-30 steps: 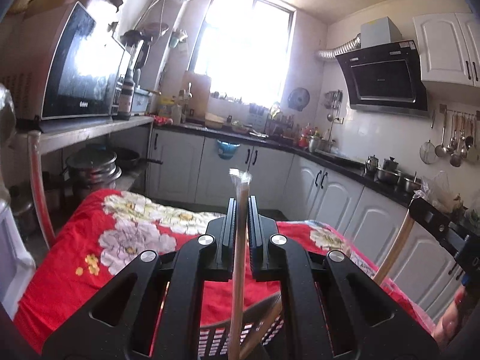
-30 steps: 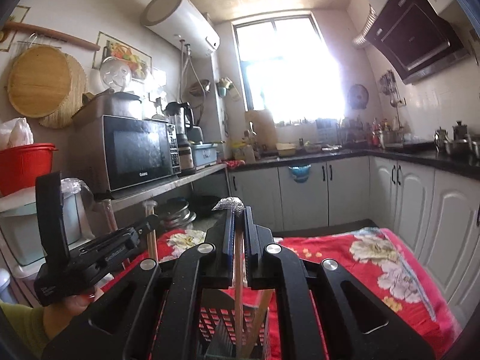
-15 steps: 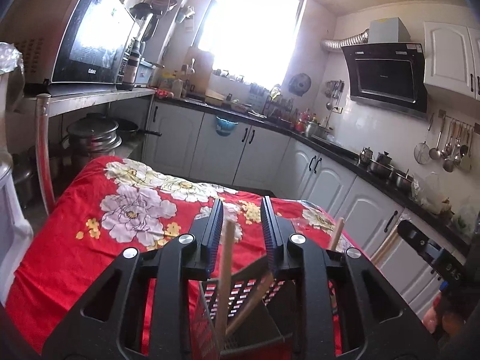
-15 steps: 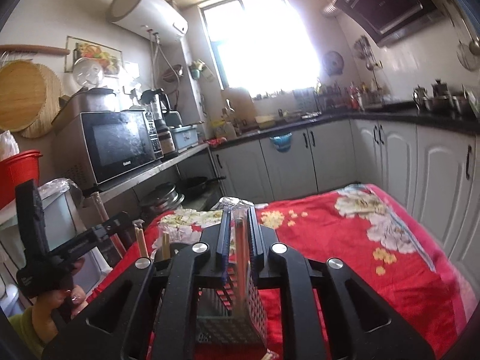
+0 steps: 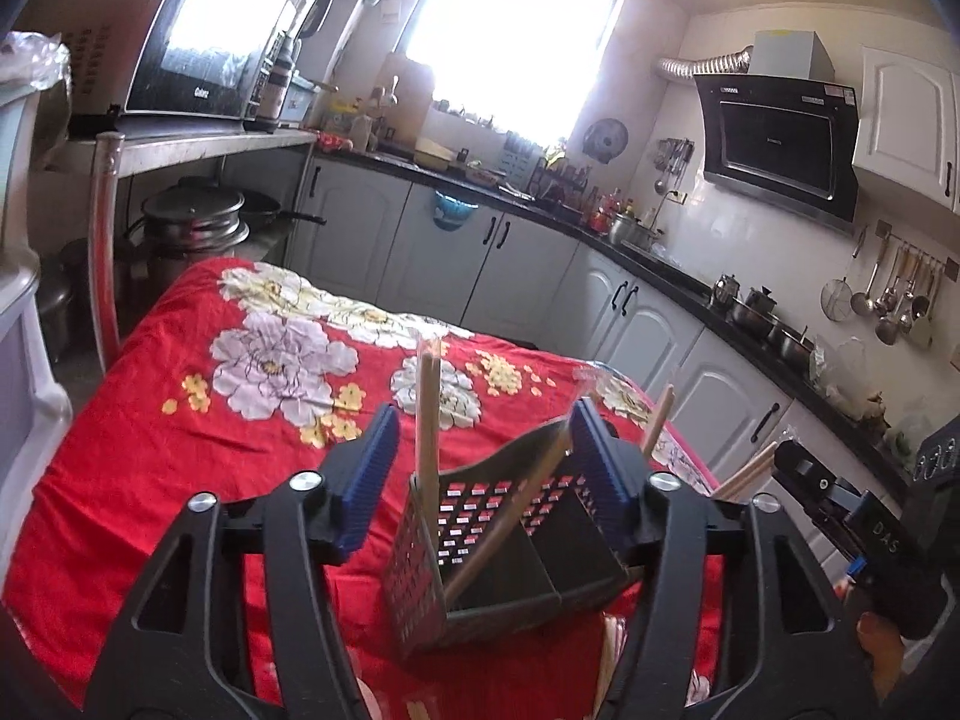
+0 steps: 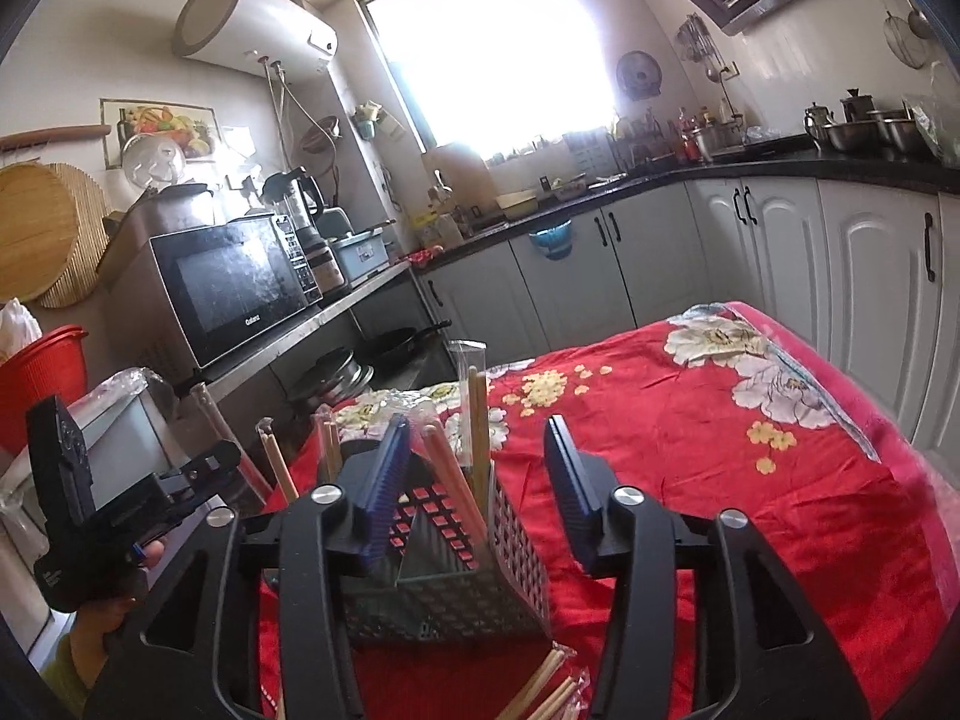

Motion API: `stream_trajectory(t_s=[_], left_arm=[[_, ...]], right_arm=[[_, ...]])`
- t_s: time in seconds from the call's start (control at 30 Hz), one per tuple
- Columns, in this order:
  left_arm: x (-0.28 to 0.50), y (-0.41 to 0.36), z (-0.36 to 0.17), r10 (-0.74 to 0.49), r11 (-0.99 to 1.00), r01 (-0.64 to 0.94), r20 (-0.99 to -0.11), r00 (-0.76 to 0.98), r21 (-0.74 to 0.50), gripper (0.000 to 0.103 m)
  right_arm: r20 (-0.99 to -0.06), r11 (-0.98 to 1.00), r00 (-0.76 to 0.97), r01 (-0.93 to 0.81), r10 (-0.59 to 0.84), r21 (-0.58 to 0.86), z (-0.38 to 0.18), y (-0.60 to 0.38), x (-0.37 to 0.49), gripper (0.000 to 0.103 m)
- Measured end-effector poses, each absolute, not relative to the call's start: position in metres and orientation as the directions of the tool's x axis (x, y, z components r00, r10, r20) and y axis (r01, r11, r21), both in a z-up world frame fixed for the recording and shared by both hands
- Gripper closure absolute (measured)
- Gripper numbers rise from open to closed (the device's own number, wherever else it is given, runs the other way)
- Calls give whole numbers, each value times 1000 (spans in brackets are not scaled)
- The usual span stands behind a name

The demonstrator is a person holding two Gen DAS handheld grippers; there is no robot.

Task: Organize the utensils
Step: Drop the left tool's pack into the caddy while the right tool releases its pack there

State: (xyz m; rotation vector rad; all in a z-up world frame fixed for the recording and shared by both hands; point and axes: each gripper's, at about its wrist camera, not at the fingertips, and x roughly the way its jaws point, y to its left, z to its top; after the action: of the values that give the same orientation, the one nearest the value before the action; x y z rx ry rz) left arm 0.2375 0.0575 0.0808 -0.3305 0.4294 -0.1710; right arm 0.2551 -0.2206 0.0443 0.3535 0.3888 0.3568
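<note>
Both tongs, left gripper (image 5: 483, 468) and right gripper (image 6: 477, 477), have just been opening, and their chopsticks (image 5: 427, 414) now stand free in the basket (image 5: 510, 546) on the red cloth (image 5: 180, 420). Pulling back carelessly, a finger might catch a leaning stick and tip the light basket.

The dark perforated utensil basket (image 5: 480, 546) has its near lower corner hidden behind the black gripper frame in the left wrist view, and its right wall sits behind the right blue pad. In the right wrist view the same basket's (image 6: 468, 588) left side is covered by the left blue pad. The lower ends of the pale wooden chopsticks (image 5: 427, 420) disappear inside it. More wrapped chopsticks (image 6: 540, 696) on the red floral tablecloth (image 6: 720, 450) are cut off by the bottom edge. The hanging ladles (image 5: 888, 300) are too small to tell apart.
</note>
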Motion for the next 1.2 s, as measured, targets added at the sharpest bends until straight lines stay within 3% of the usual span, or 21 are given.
stream_trajectory(t_s=[0.23, 0.43, 1.2], left_arm=[[225, 57, 72, -234, 933, 83, -414, 880, -350, 23], [211, 61, 66, -227, 935, 72, -431, 873, -347, 13], [171, 75, 52, -217, 936, 48, -464, 859, -349, 11]], right_arm=[[-315, 878, 861, -262, 400, 401, 42, -222, 246, 45], [-318, 881, 860, -262, 398, 395, 40, -222, 233, 37], [-400, 888, 808, -306, 433, 344, 24, -211, 183, 33]])
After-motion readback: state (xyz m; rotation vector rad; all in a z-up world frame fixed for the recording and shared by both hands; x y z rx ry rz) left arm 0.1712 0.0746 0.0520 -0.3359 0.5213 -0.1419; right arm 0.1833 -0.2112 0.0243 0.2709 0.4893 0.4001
